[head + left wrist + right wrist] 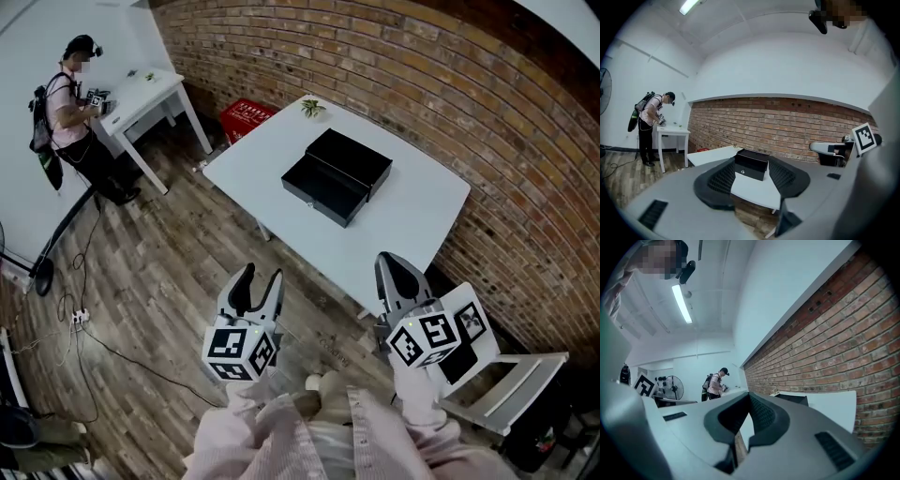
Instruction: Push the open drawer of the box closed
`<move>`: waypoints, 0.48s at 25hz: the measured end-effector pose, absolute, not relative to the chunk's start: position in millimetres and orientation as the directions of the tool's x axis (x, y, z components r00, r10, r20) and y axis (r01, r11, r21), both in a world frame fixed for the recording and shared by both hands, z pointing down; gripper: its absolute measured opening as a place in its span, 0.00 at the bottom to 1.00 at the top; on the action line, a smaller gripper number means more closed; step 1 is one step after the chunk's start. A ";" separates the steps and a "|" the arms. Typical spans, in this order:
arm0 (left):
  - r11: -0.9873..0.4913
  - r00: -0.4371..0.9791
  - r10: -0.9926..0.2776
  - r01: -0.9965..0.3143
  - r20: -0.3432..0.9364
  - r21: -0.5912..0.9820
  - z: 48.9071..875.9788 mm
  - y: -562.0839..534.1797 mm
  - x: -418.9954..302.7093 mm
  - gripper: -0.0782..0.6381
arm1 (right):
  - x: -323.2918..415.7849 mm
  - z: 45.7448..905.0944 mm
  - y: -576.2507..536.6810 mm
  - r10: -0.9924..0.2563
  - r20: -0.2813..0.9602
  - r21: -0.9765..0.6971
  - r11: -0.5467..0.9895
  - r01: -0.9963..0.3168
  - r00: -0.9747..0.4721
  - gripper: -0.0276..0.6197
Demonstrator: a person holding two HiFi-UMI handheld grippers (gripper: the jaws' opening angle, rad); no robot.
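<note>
Black box (354, 157), drawer (321, 190) open, white table (417, 208)

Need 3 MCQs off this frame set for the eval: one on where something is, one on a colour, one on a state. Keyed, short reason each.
1. Where does the black box stand?
A. on a shelf
B. on the white table
C. on a chair

2. What colour is the crate on the floor beyond the table?
A. blue
B. green
C. red

3. How is the box's drawer?
A. pulled out
B. pushed fully in
C. taken out and lying beside the box

Key:
1 B, the head view shows the box near the middle of the tabletop.
2 C, the crate shows plainly red in the head view.
3 A, the drawer juts from the box with its inside showing.
</note>
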State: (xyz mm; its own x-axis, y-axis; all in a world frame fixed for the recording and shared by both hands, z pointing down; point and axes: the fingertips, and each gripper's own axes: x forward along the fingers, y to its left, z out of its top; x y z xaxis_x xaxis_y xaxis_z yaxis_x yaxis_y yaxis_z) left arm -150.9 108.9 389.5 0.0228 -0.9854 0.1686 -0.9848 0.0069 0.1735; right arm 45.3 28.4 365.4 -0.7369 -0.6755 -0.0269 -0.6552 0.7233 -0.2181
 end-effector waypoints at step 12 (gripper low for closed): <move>-0.032 0.080 -0.971 -0.977 0.225 0.212 421.3 52.2 -170.0 0.41 | 19.6 391.0 -19.3 -0.694 0.026 -0.235 0.695 -0.679 -0.719 0.05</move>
State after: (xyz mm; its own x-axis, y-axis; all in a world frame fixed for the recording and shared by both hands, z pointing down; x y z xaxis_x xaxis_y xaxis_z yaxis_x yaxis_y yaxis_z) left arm -170.0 52.2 421.3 0.0803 -0.9710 0.2254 -0.9768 -0.0316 0.2117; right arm 19.6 -19.3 391.0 -0.7194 -0.6941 0.0264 -0.6794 0.6952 -0.2348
